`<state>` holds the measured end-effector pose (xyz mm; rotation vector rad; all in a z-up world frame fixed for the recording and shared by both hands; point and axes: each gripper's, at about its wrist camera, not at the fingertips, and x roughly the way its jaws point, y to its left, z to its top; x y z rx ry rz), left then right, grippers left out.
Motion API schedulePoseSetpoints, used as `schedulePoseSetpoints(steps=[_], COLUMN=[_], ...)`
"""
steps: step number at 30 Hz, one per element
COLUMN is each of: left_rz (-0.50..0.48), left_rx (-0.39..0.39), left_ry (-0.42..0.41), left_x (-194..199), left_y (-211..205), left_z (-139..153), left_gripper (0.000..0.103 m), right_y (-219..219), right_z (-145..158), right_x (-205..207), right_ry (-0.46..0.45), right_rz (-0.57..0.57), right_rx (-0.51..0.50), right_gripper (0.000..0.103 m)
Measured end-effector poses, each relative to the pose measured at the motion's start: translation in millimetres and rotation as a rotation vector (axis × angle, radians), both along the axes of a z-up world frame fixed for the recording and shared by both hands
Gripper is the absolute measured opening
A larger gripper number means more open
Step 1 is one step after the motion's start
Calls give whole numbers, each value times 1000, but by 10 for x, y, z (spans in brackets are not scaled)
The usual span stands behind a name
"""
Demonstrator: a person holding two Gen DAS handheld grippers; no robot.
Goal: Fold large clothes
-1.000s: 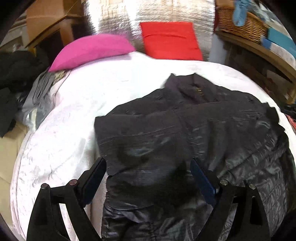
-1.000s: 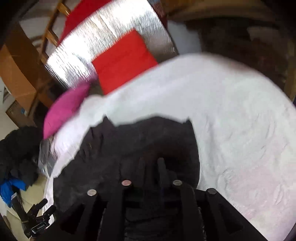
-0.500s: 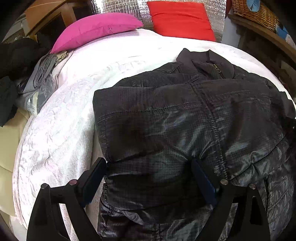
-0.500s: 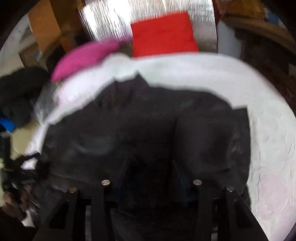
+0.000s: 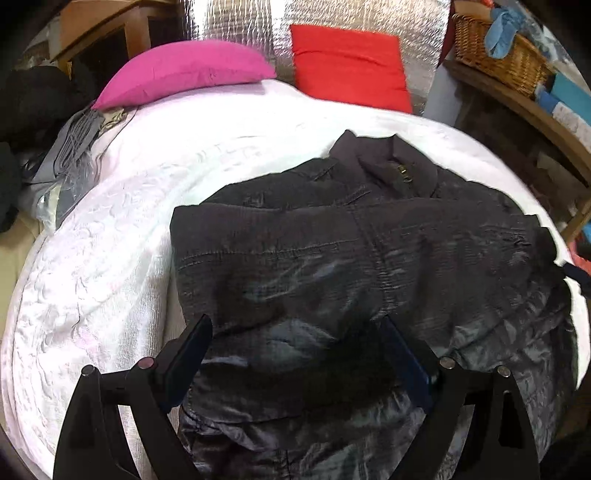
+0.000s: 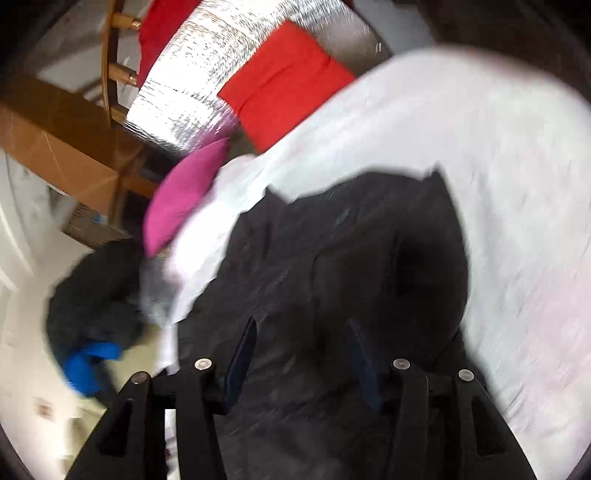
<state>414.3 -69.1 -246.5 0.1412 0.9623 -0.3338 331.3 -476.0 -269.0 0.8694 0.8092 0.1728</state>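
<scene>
A black quilted jacket (image 5: 351,258) lies spread on the white bed cover (image 5: 110,258), collar toward the pillows and its left side folded in to a straight edge. My left gripper (image 5: 295,325) hovers over the jacket's lower half, jaws wide open with nothing pinched. In the blurred right wrist view the jacket (image 6: 351,258) fills the middle, on the white cover (image 6: 517,184). My right gripper (image 6: 302,325) is just above the fabric. Its jaws are opening; the cloth lies beneath them and neither pad presses on it.
A pink pillow (image 5: 184,70) and a red pillow (image 5: 347,66) lean on a silver foil panel (image 5: 240,18) at the bed's head. A wicker basket (image 5: 495,55) sits on a right-hand shelf. Grey clothes (image 5: 70,147) lie at the left edge, and a dark pile (image 6: 92,295) beside the bed.
The right gripper's jaws went from nearly closed to well apart, and its view swung and rolled over the jacket. The left gripper stayed wide open over the jacket, its view shifting only slightly.
</scene>
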Motion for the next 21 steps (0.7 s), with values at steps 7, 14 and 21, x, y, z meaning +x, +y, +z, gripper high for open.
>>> schedulePoseSetpoints(steps=[7,14,21], left_rz=[16,-23,44], left_rx=[94,109,-43], left_ry=[26,-3,-78], left_x=[47,-8,44], left_y=[-228,-240,244], left_z=[-166,-84,240], left_gripper=[97,101,101], right_y=[105,99,-301], right_z=[-102,-33,33], right_x=[-82,-97,-237], right_ry=[45,49,65], right_rz=[-53,-62,-176], right_rx=[-34,-85,-183], right_gripper=[65,65,73])
